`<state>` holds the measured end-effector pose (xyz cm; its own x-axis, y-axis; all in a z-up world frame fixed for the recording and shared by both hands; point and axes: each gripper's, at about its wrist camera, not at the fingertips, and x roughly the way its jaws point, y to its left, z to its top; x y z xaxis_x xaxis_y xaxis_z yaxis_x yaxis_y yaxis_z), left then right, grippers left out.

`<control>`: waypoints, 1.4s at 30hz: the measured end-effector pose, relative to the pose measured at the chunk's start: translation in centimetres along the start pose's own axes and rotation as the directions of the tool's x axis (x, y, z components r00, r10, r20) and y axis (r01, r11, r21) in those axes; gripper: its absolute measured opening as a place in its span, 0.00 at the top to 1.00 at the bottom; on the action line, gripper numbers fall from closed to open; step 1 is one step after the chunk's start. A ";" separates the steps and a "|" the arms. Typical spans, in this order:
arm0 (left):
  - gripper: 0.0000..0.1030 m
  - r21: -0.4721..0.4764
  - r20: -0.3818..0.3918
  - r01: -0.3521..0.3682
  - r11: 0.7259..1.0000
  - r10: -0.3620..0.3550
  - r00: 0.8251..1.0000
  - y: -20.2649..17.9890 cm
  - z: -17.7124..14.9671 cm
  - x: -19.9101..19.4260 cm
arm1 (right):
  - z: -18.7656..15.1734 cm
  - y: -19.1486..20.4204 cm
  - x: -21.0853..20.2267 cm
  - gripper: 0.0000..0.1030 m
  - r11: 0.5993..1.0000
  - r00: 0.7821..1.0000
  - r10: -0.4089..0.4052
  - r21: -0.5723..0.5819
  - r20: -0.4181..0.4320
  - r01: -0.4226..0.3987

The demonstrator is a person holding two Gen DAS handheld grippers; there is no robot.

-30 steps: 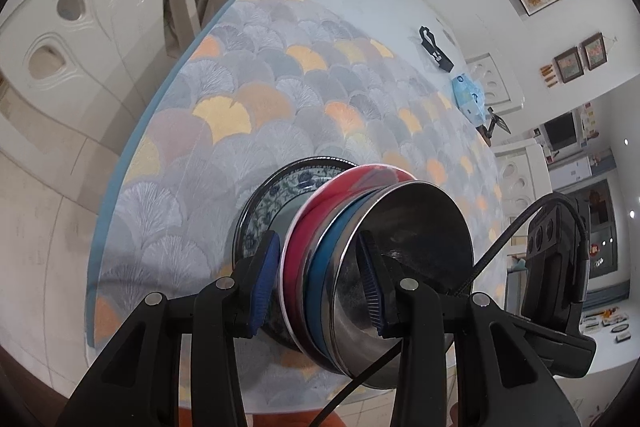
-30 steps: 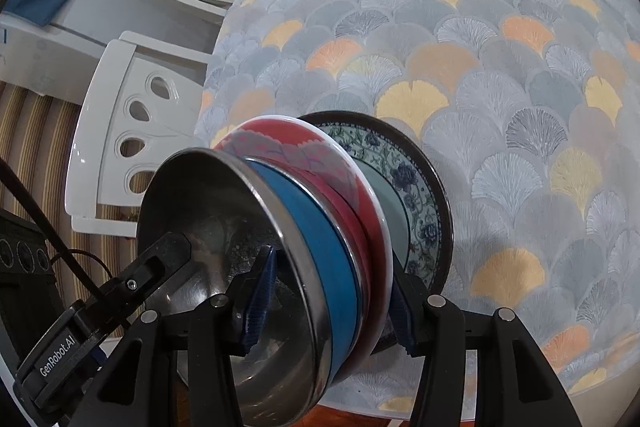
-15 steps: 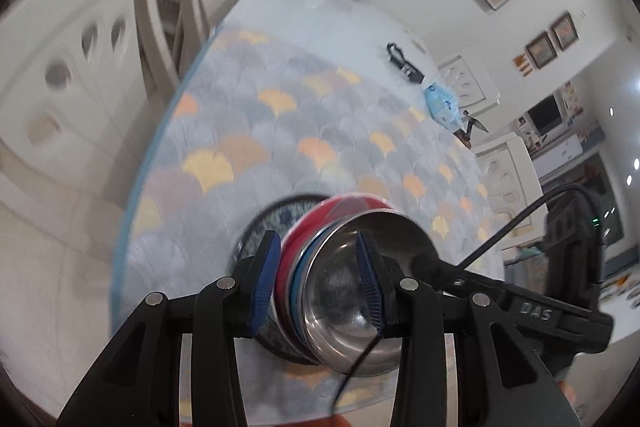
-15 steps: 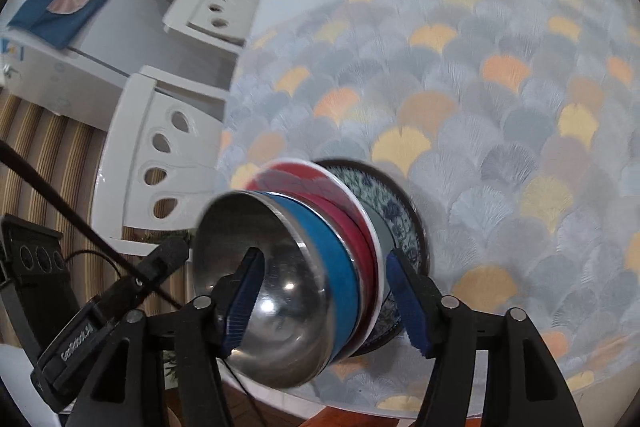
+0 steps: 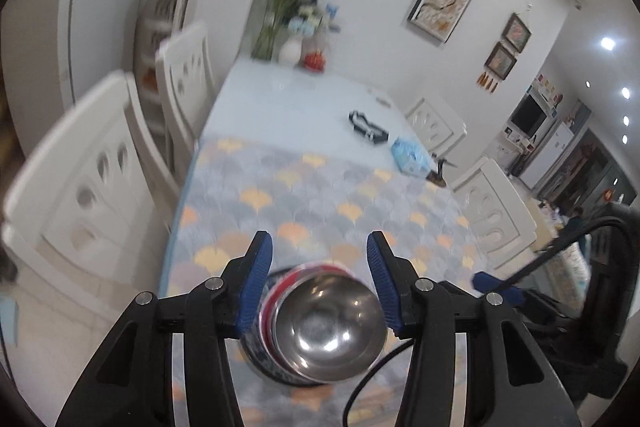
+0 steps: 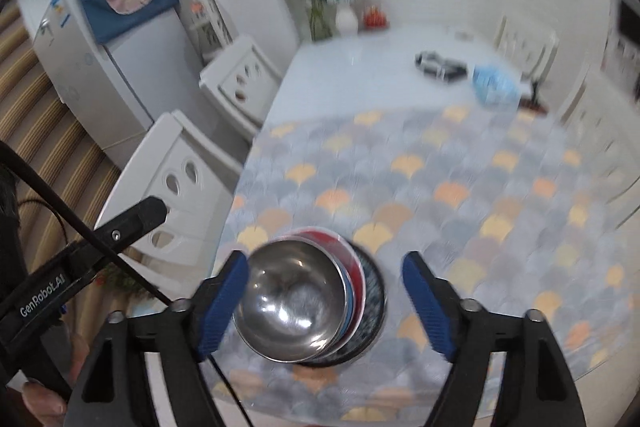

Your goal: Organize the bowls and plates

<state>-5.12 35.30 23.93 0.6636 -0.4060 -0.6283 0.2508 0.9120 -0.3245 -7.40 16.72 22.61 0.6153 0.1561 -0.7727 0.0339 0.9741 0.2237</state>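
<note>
A steel bowl (image 5: 332, 323) sits on top of a stack on the near end of the table, also in the right wrist view (image 6: 290, 301). Under it are a blue dish (image 6: 349, 301), a red plate (image 6: 352, 259) and a dark blue-patterned plate (image 6: 374, 303). My left gripper (image 5: 320, 283) is open, raised above the stack and holds nothing. My right gripper (image 6: 326, 301) is open wide above the stack and empty. Each gripper's body shows at the edge of the other's view.
The table has a fan-patterned mat (image 5: 320, 195). White chairs (image 5: 92, 179) stand on the left and right sides. At the far end lie a black object (image 5: 366, 125), a blue packet (image 5: 410, 155) and a vase of flowers (image 5: 292, 47). A fridge (image 6: 100, 67) stands left.
Both grippers have opened, let go of the stacked dishes and drawn back and up. The stack now rests on the table.
</note>
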 end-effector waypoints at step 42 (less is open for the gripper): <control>0.01 0.148 0.028 -0.350 0.925 0.350 0.936 -2.5 -4.6 -1.4 | -4.3 0.3 -1.8 0.05 0.965 0.964 -0.262 -0.048 -0.051 0.259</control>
<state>-9.92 33.35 22.33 0.7289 -0.0598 -0.6820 0.1044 0.9942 0.0244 -11.90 17.40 21.51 0.5444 -0.0960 -0.8333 0.1545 0.9879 -0.0129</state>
